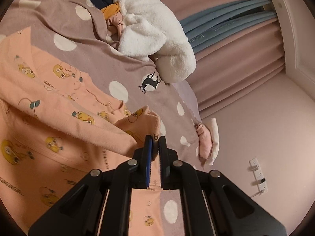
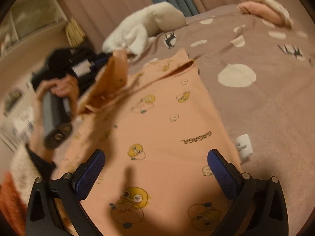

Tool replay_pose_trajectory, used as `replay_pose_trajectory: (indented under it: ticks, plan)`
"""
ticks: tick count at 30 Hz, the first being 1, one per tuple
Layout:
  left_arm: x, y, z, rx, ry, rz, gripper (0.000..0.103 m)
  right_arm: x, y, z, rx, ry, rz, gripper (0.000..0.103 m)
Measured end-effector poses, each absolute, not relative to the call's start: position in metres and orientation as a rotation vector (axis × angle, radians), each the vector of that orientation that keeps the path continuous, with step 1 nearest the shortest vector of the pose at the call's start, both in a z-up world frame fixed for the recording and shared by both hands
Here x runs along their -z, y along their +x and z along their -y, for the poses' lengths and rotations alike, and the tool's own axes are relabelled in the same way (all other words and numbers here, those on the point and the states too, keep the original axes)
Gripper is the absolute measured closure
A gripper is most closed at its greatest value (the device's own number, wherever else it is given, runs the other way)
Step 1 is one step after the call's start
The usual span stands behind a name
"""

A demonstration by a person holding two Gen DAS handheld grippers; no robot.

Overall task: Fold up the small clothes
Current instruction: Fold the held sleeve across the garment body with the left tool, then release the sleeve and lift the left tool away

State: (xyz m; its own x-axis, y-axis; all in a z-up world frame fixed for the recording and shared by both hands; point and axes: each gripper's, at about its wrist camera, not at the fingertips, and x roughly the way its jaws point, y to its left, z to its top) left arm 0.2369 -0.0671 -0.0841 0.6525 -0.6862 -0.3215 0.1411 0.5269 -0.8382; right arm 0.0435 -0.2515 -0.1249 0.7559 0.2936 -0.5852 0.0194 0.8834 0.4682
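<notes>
We see the left gripper with its two fingers drawn nearly together, pinching a thin fold between the blue pads. In the right wrist view the left hand wraps the gripper's handle, lifted and tilted. The right gripper holds its fingers spread wide apart, nothing between them, angled downward.
</notes>
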Motion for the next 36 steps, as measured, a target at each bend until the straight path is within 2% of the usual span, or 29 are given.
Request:
replay_pose_trajectory:
  ticks: [4,8,12,14,16,18,24,26,28,32,36]
  plan:
    - [0.069,0.239,0.075,0.573,-0.933,-0.636,0.1,0.123,0.037,0.245,-0.14,0.395,-0.71,0.0]
    - [0.047,0.237,0.109,0.612,-0.85,-0.591,0.099,0.123,0.036,0.248,-0.135,0.364,-0.72,0.0]
    - [0.06,0.244,0.151,0.675,-0.806,-0.645,0.099,0.122,0.026,0.264,-0.107,0.375,-0.708,0.0]
    - [0.079,0.249,0.173,0.676,-0.749,-0.734,0.087,0.122,0.02,0.272,-0.043,0.36,-0.704,0.0]
    - [0.096,0.251,0.182,0.701,-0.758,-0.814,0.053,0.126,0.017,0.28,-0.028,0.366,-0.718,0.0]
    - [0.103,0.25,0.184,0.757,-0.83,-0.818,0.042,0.125,0.012,0.286,-0.055,0.398,-0.697,0.0]
    - [0.079,0.247,0.183,0.793,-0.737,-0.766,0.031,0.125,0.009,0.289,-0.066,0.389,-0.69,0.0]
    - [0.07,0.239,0.175,0.781,-0.693,-0.765,0.022,0.126,0.012,0.288,-0.061,0.381,-0.696,0.0]
    - [0.066,0.23,0.165,0.739,-0.644,-0.767,0.003,0.127,0.012,0.287,-0.058,0.377,-0.698,0.0]
    - [0.059,0.209,0.134,0.612,-0.493,-0.717,0.001,0.127,0.011,0.289,-0.06,0.388,-0.692,0.0]
    - [0.066,0.189,0.105,0.404,-0.316,-0.756,0.001,0.128,0.011,0.289,-0.061,0.392,-0.69,0.0]
